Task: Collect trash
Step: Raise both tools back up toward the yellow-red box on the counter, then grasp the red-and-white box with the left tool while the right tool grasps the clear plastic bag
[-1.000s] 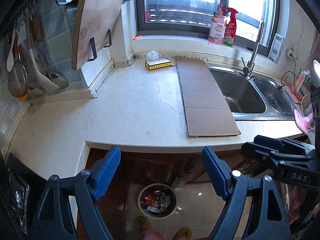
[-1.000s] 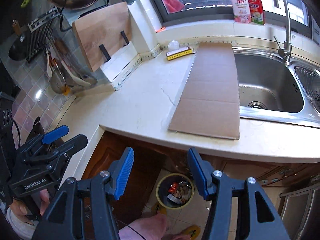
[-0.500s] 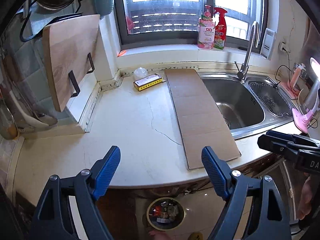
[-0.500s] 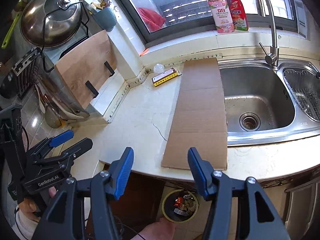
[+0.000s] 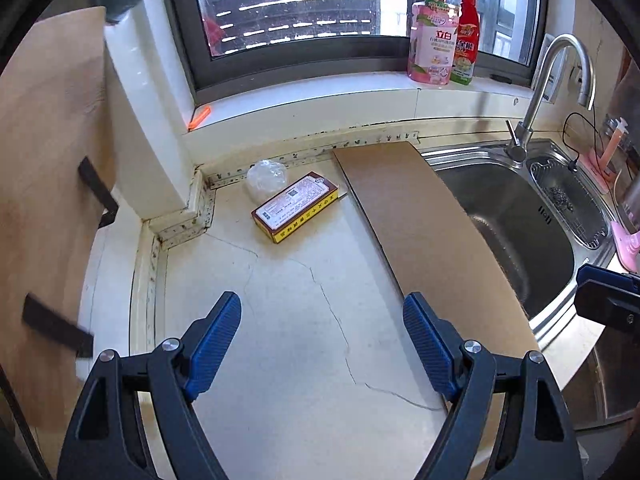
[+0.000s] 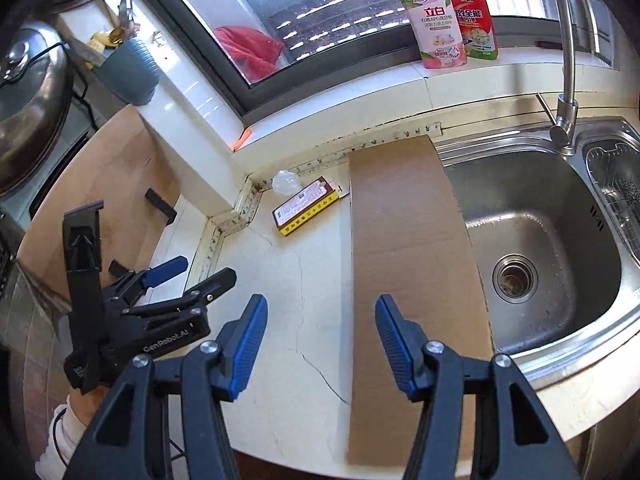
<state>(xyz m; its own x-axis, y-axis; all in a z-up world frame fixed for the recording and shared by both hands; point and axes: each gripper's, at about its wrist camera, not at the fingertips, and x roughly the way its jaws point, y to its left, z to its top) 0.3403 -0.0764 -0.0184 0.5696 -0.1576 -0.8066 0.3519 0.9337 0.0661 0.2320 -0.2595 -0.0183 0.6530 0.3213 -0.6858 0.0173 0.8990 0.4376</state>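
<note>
A small yellow-and-brown carton point(image 5: 296, 206) point(image 6: 306, 206) lies near the counter's back corner. Just behind it sits a crumpled clear plastic wrapper point(image 5: 266, 176) point(image 6: 285, 181). A long strip of brown cardboard point(image 5: 420, 220) point(image 6: 408, 240) lies on the counter, with its right side over the sink's edge. My left gripper point(image 5: 322, 320) point(image 6: 200, 270) hangs open over the bare cracked counter, short of the carton, with nothing between its fingers. My right gripper point(image 6: 320, 312) is open and empty above the cardboard's left edge; its tip point(image 5: 608, 300) shows at the right in the left wrist view.
A steel sink point(image 6: 540, 240) with a tall faucet point(image 6: 566, 80) lies to the right. A pink soap bottle point(image 5: 434, 36) and a red spray bottle point(image 5: 464, 28) stand on the windowsill. A wooden cutting board point(image 5: 44, 160) leans at the left, under a pot lid point(image 6: 24, 112).
Both grippers have moved forward over the counter toward the back corner. The carton and wrapper look nearer, and the floor bin has dropped out of view. Both grippers stayed open.
</note>
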